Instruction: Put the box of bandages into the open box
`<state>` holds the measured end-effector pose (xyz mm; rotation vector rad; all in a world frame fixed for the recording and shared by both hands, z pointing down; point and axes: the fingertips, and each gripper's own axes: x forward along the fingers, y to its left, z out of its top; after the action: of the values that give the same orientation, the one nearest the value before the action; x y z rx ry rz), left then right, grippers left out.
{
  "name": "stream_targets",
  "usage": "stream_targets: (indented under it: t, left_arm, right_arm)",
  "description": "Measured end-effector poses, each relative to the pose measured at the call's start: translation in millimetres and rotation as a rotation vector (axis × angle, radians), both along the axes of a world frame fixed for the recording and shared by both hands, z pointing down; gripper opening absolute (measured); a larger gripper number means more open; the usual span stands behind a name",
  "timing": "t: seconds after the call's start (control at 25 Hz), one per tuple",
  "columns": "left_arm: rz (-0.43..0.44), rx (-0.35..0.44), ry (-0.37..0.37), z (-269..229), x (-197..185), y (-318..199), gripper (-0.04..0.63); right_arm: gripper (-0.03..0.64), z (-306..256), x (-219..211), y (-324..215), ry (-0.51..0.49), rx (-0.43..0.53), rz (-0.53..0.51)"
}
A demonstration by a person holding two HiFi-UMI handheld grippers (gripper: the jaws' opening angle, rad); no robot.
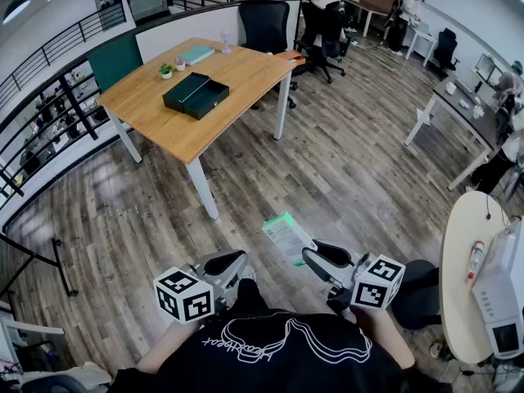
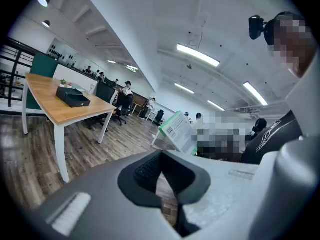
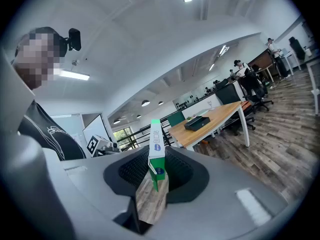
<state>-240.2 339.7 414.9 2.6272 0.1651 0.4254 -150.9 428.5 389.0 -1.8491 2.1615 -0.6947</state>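
Observation:
The box of bandages (image 1: 287,235), green and white, is held over the wood floor with my right gripper (image 1: 310,257) shut on its near end. In the right gripper view the box (image 3: 155,143) stands edge-on between the two pads. The open black box (image 1: 195,95) lies on the wooden table (image 1: 246,76), far ahead and to the left; it also shows in the right gripper view (image 3: 196,123) and the left gripper view (image 2: 73,97). My left gripper (image 1: 237,261) hangs beside the right one, shut on nothing, and sees the bandage box (image 2: 177,131) to its right.
A teal book (image 1: 196,54) and small plant pots (image 1: 166,70) share the wooden table. Black office chairs (image 1: 266,24) stand behind it. A railing (image 1: 49,97) runs along the left. A round white table (image 1: 471,268) with a device is at the right. People sit at far desks.

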Motion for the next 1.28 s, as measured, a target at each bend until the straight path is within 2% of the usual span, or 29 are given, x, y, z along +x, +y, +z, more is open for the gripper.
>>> stream_targets:
  t: [0.28,0.56,0.96,1.28]
  left_arm:
    - [0.027,-0.004,-0.017,3.8,27.8,-15.4,0.0]
    - [0.024,-0.074,-0.062,29.8,59.8,-57.1,0.001]
    - [-0.004,-0.085,-0.082,41.8,123.5,-163.7,0.002]
    - [-0.067,-0.091,-0.084,37.8,162.1,-268.3,0.001]
  right_arm:
    - [0.12,4.5,19.1,-13.4,-0.026,0.002,0.016]
    - [0.12,24.9,52.4,-45.0,-0.098,-0.03,0.06]
    - [0.12,42.8,116.2,-157.2,-0.151,-0.057,0.023]
    - [0.118,34.3,161.8,-265.8,-0.125,-0.073,-0.043]
